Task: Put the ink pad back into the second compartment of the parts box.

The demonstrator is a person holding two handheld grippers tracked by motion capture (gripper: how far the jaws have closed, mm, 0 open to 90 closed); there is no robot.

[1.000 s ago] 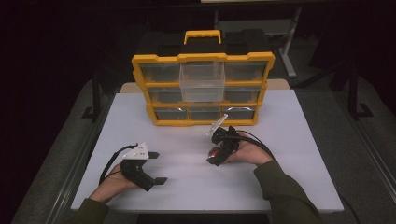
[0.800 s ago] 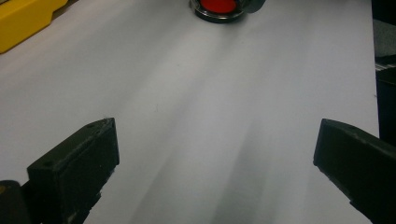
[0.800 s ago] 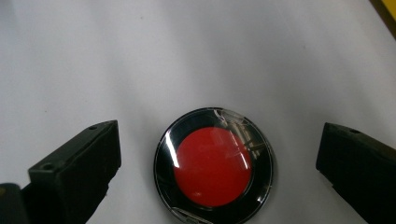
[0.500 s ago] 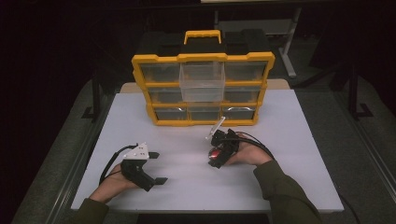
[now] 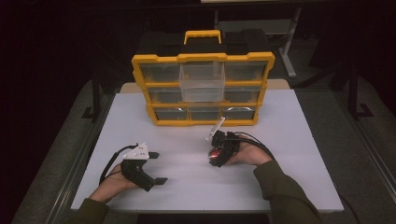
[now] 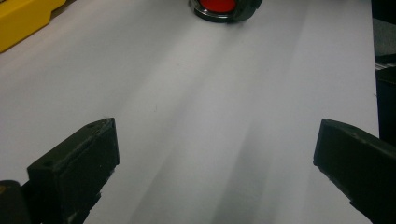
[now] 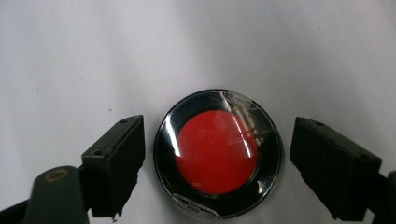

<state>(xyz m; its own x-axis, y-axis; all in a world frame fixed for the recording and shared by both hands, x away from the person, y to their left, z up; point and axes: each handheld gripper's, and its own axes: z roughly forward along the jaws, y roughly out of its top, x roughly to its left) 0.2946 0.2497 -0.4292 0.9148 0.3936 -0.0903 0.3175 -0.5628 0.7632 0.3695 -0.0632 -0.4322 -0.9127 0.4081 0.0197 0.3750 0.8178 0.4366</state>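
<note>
The round compact (image 7: 218,154) I'm working on lies flat on the white tabletop (image 5: 289,140), face up: a black ring under a clear glossy lid, with a red disc in the middle. It sits in front of the yellow organiser, seemingly closed, though glare on the lid blurs that.

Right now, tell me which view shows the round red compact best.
The right gripper view: the round red compact lies large and sharp on the white table. The left gripper view catches its edge at the top; the high view shows a small red spot.
</note>
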